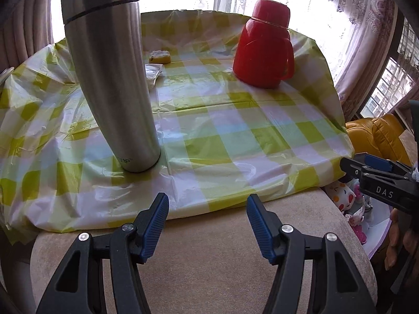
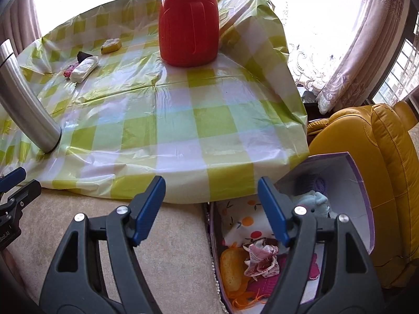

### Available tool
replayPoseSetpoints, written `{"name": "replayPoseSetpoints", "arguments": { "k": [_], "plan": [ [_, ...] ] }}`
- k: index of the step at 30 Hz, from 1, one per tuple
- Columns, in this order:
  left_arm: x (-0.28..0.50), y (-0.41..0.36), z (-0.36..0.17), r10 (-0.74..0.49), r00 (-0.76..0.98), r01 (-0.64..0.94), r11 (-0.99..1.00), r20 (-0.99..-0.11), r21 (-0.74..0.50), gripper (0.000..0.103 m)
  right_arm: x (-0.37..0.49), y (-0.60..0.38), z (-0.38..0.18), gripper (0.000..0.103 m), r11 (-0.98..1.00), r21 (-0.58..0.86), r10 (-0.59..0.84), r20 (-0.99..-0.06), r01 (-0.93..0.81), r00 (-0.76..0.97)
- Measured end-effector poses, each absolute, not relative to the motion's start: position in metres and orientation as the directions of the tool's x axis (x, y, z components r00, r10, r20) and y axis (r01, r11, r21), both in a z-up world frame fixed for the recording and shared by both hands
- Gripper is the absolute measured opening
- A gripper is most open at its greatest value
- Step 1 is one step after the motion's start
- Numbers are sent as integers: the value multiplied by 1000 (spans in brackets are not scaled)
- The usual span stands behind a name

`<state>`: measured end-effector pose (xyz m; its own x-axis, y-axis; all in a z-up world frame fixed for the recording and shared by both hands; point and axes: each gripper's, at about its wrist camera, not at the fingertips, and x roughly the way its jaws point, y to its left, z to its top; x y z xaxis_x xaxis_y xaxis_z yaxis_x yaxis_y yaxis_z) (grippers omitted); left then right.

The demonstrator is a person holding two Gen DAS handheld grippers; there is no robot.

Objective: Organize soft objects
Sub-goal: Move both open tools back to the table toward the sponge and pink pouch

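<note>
My left gripper [image 1: 208, 205] is open and empty over the beige cushion edge in front of the checked tablecloth [image 1: 222, 120]. My right gripper [image 2: 212, 189] is open and empty, above the cloth's front edge and the purple-rimmed box [image 2: 362, 183]. The box holds soft things: a fruit-print cloth [image 2: 246, 222], a pale blue plush [image 2: 316, 201], a pink patterned cloth [image 2: 262, 259], a yellow sponge [image 2: 231, 267]. On the cloth far left lie a white folded cloth [image 2: 83, 69], a yellow sponge [image 2: 111, 45], a pink item [image 2: 69, 70] and a dark item [image 2: 82, 55].
A tall steel flask [image 1: 110, 78] stands at the left of the cloth; it also shows in the right wrist view [image 2: 23, 99]. A red jug [image 1: 263, 44] stands at the back; it also shows in the right wrist view [image 2: 188, 23]. A yellow leather chair [image 2: 379, 178] is right of the box.
</note>
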<state>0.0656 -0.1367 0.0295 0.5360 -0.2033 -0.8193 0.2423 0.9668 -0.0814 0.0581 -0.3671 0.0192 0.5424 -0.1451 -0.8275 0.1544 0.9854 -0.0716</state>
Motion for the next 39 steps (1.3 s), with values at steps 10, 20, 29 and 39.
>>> {"name": "replayPoseSetpoints", "arguments": {
  "k": [10, 20, 29, 39],
  "plan": [
    [69, -83, 26, -150, 534, 176, 982, -832, -65, 63, 99, -313, 10, 76, 996, -77, -88, -838, 43, 539],
    [120, 37, 40, -10, 611, -41, 998, -791, -44, 72, 162, -274, 6, 79, 995, -78, -35, -828, -54, 559],
    [261, 65, 41, -83, 661, -24, 991, -746, -131, 78, 267, -243, 31, 84, 987, -77, 27, -780, -138, 625],
    [395, 13, 3, -172, 598, 164, 982, -783, -91, 84, 419, -188, 31, 89, 978, 15, 140, -784, -207, 604]
  ]
}}
